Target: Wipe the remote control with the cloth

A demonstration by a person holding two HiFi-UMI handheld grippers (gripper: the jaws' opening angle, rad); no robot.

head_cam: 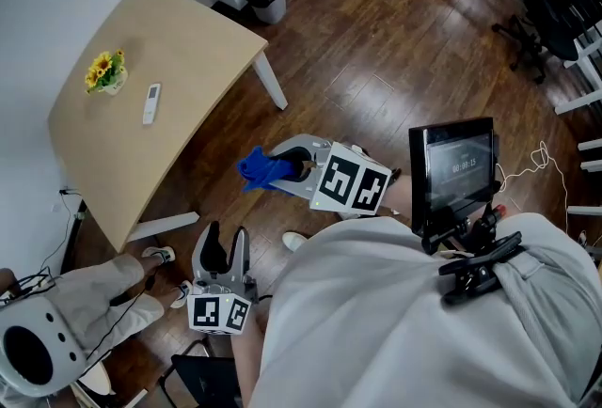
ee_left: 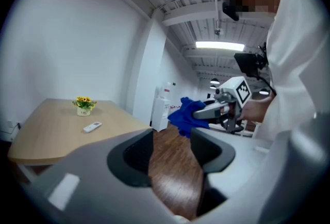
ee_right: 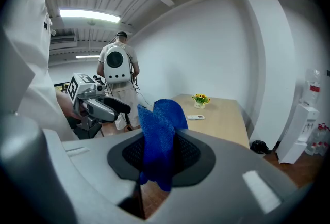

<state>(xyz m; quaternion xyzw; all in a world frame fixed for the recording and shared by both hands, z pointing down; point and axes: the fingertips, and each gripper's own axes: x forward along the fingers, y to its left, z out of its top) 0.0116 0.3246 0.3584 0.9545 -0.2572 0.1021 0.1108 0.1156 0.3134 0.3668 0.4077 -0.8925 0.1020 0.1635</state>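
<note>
**Cloth Gripped, Remote Far Off**

The table point(head_cam: 122, 162) stands well apart from both tongs. The right tongs point(ee_right: 160, 153) pinch the blue cloth point(ee_right: 157, 135), which hides their pads. The left tongs point(ee_left: 172, 153) stand slightly apart, empty. The remote control point(head_cam: 150, 103) lies on the table near the flowers point(head_cam: 106, 70).

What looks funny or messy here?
Nothing stands out. The remote control lies flat on the table near the flower pot, nothing is spilled, and the blue cloth sits bunched in the right hand-held gripper.
</note>
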